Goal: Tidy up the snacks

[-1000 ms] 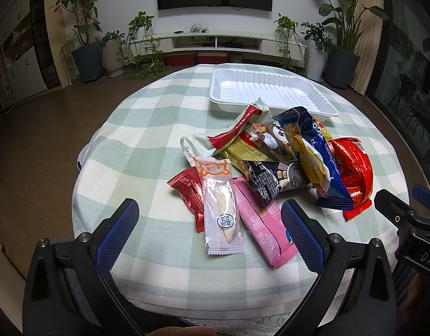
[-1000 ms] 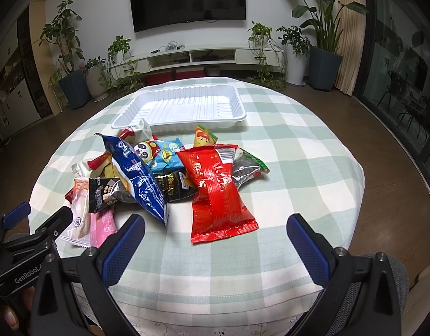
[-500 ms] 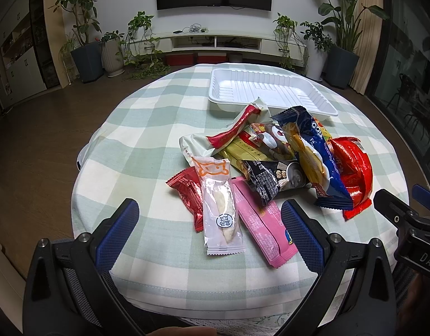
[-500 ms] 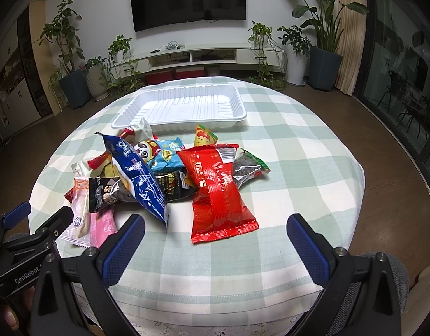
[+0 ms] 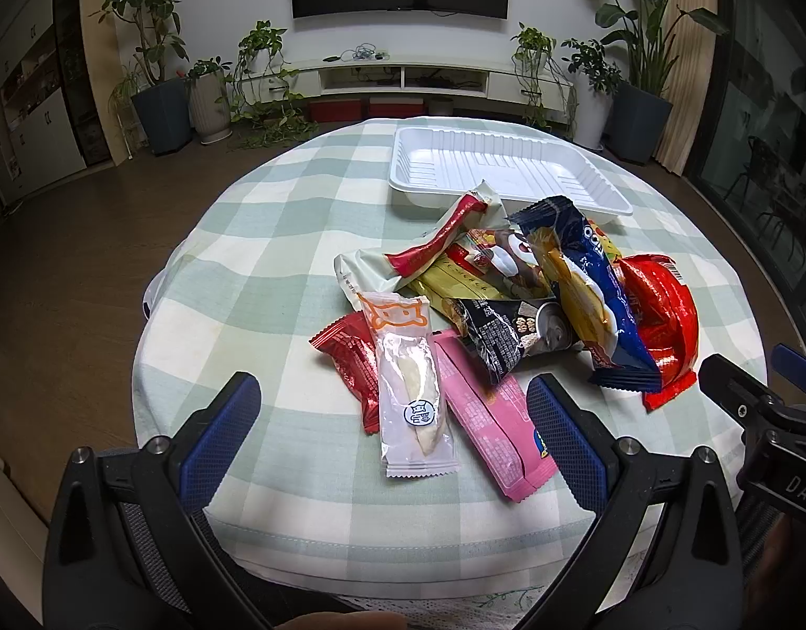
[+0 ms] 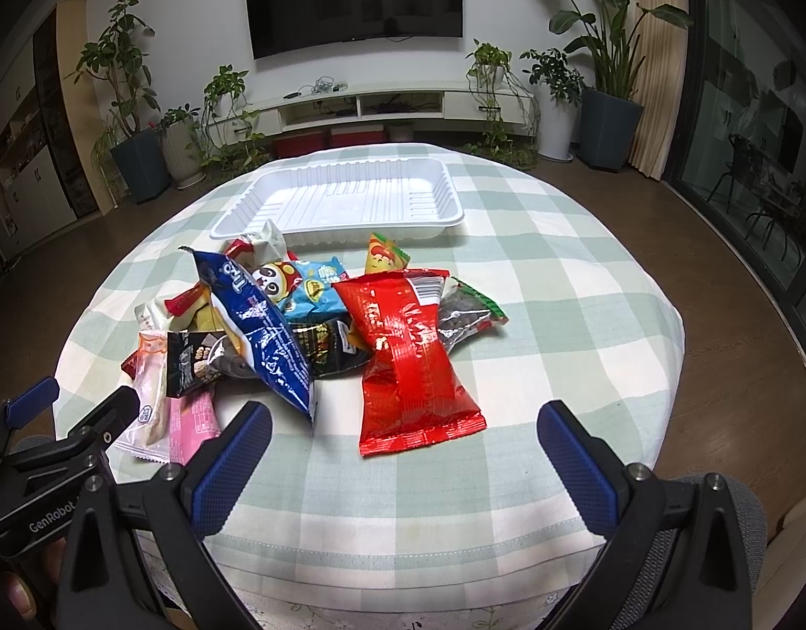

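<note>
Nothing appears sorted yet: the white tray (image 6: 339,205) sits bare at the far side of the desk (image 6: 560,315), and every snack lies in one loose pile (image 6: 318,325) just in front of it, none inside. The left claw (image 5: 392,420) hovers wide open and holds nothing, near the clear packet (image 5: 410,394); the right claw (image 6: 403,451) is equally spread and unladen, near the red bag (image 6: 408,362). By my reading, all the moving remains.
</note>
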Tool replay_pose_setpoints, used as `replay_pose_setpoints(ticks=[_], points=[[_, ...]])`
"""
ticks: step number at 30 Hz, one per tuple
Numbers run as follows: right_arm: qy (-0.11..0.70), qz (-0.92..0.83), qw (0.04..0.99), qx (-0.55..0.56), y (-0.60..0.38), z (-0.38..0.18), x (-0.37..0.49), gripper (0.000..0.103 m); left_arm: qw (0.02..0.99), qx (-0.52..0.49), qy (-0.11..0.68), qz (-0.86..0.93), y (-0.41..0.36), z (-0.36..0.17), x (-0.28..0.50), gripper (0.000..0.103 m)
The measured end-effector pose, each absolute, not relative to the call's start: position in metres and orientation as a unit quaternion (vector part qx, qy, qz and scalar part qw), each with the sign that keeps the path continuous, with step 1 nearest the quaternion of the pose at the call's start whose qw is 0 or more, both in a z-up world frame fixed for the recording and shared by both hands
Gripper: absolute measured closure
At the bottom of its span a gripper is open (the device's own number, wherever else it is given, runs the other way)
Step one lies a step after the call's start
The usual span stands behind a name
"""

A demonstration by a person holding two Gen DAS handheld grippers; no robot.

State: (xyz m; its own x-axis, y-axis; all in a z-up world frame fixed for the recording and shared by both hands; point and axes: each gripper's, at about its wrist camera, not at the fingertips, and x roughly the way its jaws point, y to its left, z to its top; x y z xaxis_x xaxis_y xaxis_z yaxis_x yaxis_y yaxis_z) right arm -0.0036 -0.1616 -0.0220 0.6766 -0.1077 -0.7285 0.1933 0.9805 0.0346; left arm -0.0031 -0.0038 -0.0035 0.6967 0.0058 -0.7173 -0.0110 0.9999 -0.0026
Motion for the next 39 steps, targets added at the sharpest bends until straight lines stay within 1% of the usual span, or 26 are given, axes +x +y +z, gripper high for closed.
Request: replay_pose_setpoints(ticks=[15, 17, 19, 22, 24, 26, 27, 28, 29, 31, 34, 39], points=[[0.394, -0.082, 0.914, 0.055, -0.165, -0.014, -0.002, 0.0, 0.92, -0.007, 0.391, 0.008, 0.001, -0.007, -0.007, 0.0], [0.393, -0.082, 0.914, 0.059, -0.164, -0.028, -0.005, 0.0, 0.919, -0.013, 0.394, 0.008, 0.008, -0.009, -0.009, 0.0], [0.392, -0.081, 0.914, 0.062, -0.161, -0.031, -0.006, 0.0, 0.918, -0.033, 0.395, -0.005, 0.021, -0.012, -0.011, 0.0], [0.391, -0.079, 0.914, 0.069, -0.159, -0.039, -0.007, 0.0, 0.906, -0.097, 0.404, -0.076, 0.043, -0.018, -0.015, 0.0], [0.391, -0.075, 0.914, 0.075, -0.159, -0.042, -0.009, 0.0, 0.901, -0.115, 0.408, -0.097, 0.05, -0.022, -0.017, 0.0], [0.387, -0.069, 0.916, 0.082, -0.159, -0.044, -0.012, 0.0, 0.916, -0.114, 0.378, -0.075, 0.057, -0.02, -0.028, 0.0], [0.385, -0.067, 0.917, 0.084, -0.16, -0.042, -0.013, 0.0, 0.914, -0.107, 0.385, -0.075, 0.058, -0.021, -0.031, 0.0], [0.382, -0.065, 0.918, 0.084, -0.164, -0.038, -0.015, 0.0, 0.905, -0.099, 0.406, -0.084, 0.058, -0.023, -0.028, 0.0], [0.377, -0.063, 0.92, 0.084, -0.161, -0.041, -0.019, 0.0, 0.885, -0.086, 0.447, -0.091, 0.055, -0.031, -0.022, 0.0], [0.373, -0.059, 0.922, 0.088, -0.169, -0.037, -0.013, 0.0, 0.872, -0.082, 0.477, -0.063, 0.055, -0.038, -0.015, 0.0], [0.372, -0.051, 0.922, 0.095, -0.17, -0.039, -0.015, 0.0, 0.87, -0.086, 0.481, -0.069, 0.051, -0.035, -0.007, 0.0], [0.371, -0.045, 0.921, 0.109, -0.187, -0.033, -0.005, 0.002, 0.862, -0.053, 0.5, -0.06, 0.035, -0.032, 0.023, 0.0]])
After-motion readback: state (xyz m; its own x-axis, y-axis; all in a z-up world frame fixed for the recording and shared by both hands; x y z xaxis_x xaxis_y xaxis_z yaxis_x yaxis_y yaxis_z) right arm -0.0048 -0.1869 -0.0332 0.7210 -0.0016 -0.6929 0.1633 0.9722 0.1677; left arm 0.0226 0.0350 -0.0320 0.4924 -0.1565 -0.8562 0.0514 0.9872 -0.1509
